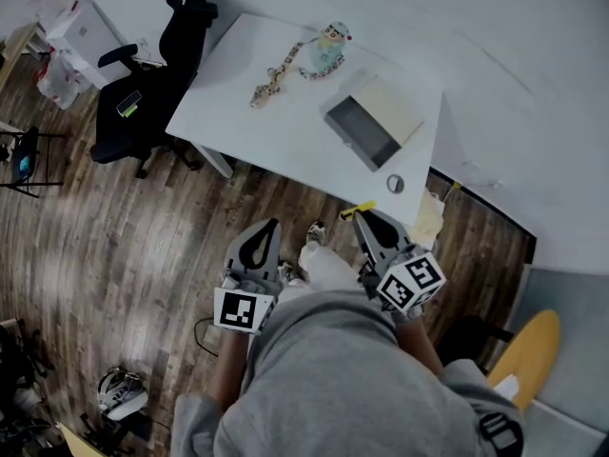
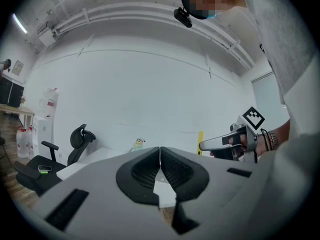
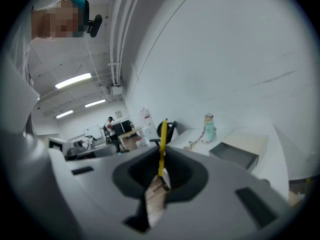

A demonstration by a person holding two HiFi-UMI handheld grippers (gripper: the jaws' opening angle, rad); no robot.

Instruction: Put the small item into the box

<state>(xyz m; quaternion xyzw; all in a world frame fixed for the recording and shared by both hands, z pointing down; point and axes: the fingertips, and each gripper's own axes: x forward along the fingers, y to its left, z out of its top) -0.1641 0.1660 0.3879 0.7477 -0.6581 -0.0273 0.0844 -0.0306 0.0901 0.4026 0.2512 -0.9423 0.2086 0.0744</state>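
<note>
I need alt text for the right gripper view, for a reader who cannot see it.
The right claw is shut on a thin yellow strip standing upright. Beyond it, a white table holds an open box and a small figurine.

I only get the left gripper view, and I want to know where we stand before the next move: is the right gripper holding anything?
Observer: Yes. The right gripper is shut on a thin yellow stick, which stands up from between its jaws.
Operator: I cannot find the box. Where is it?
Observer: The box lies on the white table, towards its right end in the head view.
Operator: Is anything lying close to it?
Observer: A small round thing lies near the table's front edge, apart from the box.
</note>
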